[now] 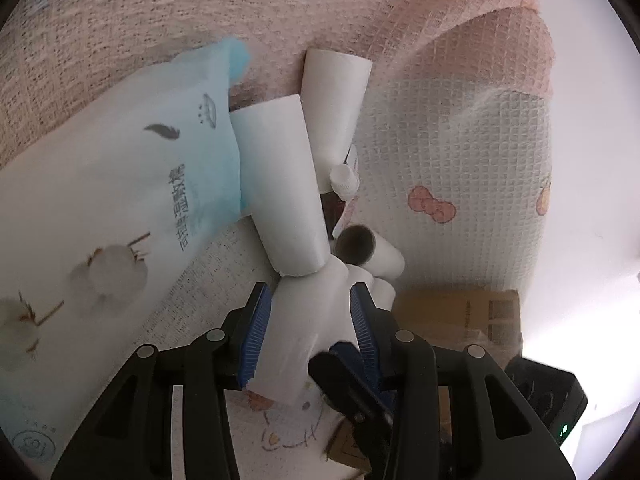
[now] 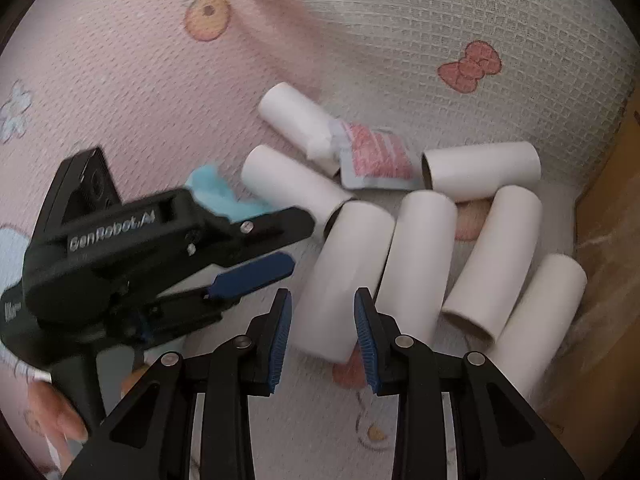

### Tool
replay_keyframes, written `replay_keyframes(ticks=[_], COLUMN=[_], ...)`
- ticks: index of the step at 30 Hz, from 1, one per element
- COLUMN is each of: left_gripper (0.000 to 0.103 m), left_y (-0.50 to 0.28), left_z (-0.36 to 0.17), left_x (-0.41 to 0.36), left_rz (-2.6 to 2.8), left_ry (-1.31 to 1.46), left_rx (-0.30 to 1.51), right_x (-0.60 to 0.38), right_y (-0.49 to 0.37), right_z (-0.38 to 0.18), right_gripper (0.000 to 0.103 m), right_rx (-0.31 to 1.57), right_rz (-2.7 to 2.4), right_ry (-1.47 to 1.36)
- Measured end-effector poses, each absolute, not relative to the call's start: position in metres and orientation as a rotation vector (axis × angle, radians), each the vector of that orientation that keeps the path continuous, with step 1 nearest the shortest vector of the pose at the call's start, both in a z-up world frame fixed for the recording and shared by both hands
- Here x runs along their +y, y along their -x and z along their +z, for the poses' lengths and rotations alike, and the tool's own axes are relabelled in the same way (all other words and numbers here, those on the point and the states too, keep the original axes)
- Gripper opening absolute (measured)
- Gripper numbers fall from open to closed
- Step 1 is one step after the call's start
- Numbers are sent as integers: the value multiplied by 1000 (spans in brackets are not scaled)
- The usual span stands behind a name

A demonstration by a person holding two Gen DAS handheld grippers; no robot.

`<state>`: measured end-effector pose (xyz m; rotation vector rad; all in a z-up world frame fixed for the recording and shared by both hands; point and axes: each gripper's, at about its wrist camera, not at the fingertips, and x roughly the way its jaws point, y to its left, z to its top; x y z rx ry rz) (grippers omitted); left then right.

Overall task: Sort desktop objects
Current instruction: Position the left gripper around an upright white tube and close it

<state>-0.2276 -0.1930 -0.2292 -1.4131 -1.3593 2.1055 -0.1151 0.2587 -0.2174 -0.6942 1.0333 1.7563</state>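
Note:
A white paper tube (image 2: pixel 344 272) lies lengthwise between the blue pads of my right gripper (image 2: pixel 322 294), which sit close against its two sides. In the left wrist view the same tube (image 1: pixel 300 332) shows between the fingers of my left gripper (image 1: pixel 309 292), with one right finger (image 1: pixel 348 364) against its right side. In the right wrist view my left gripper (image 2: pixel 300 242) stands open just left of the tube, with nothing between its pads. Several more white tubes (image 2: pixel 484 168) lie around. A white and blue tissue pack (image 1: pixel 120 184) lies to the left.
A red and white sachet (image 2: pixel 372 156) lies among the tubes, and a small white-capped bottle (image 1: pixel 343 178) stands behind them. A cardboard box (image 2: pixel 608 280) borders the right side. Everything rests on a pink and white quilted cloth (image 2: pixel 120 80). A hand (image 2: pixel 52 408) holds the left gripper.

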Motion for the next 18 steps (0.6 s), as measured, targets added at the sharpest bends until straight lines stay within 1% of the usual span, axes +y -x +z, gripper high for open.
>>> replay_keyframes(ticks=[8, 10, 14, 18], left_gripper=[44, 44, 44, 44], left_y=[236, 234, 225, 211], left_z=[-233, -235, -240, -235], left_x=[-173, -174, -178, -173], left_rz=[2112, 2096, 2045, 2096], left_ry=[1482, 1493, 1498, 1528], left_rx=[-1222, -1221, -1287, -1197], right_x=[274, 273, 268, 255], right_y=[109, 109, 106, 104], right_z=[-232, -234, -234, -234], right_gripper=[28, 28, 29, 29], right_rx=[1098, 1105, 1100, 1109], right_rz=[1720, 1724, 1736, 1745], right_ry=[692, 691, 692, 714])
